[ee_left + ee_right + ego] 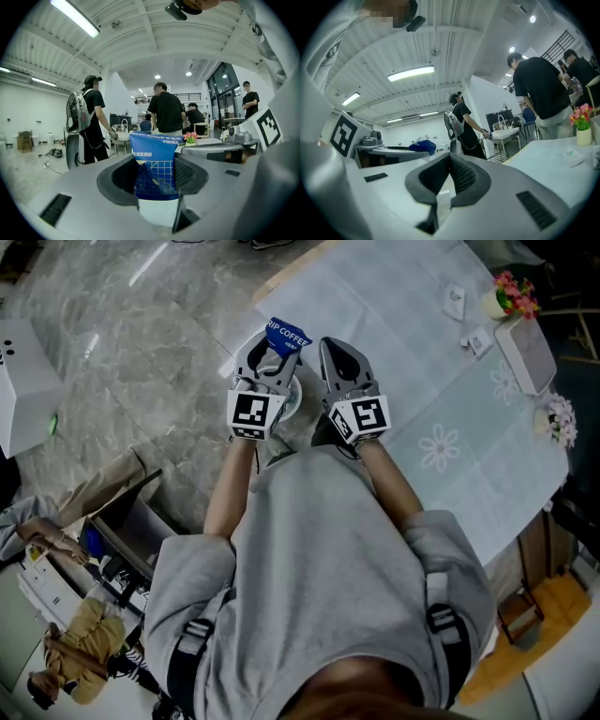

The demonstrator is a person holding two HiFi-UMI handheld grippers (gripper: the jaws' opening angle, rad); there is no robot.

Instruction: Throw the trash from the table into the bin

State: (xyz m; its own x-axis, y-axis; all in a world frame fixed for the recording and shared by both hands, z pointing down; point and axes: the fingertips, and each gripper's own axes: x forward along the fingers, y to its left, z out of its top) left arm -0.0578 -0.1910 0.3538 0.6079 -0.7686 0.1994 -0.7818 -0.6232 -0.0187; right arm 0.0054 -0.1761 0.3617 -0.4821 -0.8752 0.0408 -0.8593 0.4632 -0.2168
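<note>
both my arms reach straight out ahead of me, forearms bare and close together, so the two grippers sit side by side, nearly level. my left gripper (154, 177) stands partly open, its pads pressed on either side of a blue coffee packet (153, 161). the packet stands upright between the jaws with its printed top sticking out past the fingertips. my right gripper (450, 174) is closed tight, pad against pad, with nothing between the jaws.

from above, the packet hangs right at the near edge of the worktop (403, 324), where the pale flowered cloth meets the grey marble floor (141, 343); i cannot tell whether it is over the cloth or just past it.

well apart from my grippers, at the far side of the worktop, lie two small white sachets (455, 301), a flower pot (511, 294) with pink blooms and a flat white box (527, 352). off to my left on the floor stands a white boxy thing (19, 381).

ahead of the left gripper a person with a backpack (86, 122) stands side-on, and another person in black (166, 110) has their back to me beside a small table. nothing stands between my grippers and them but open floor.
</note>
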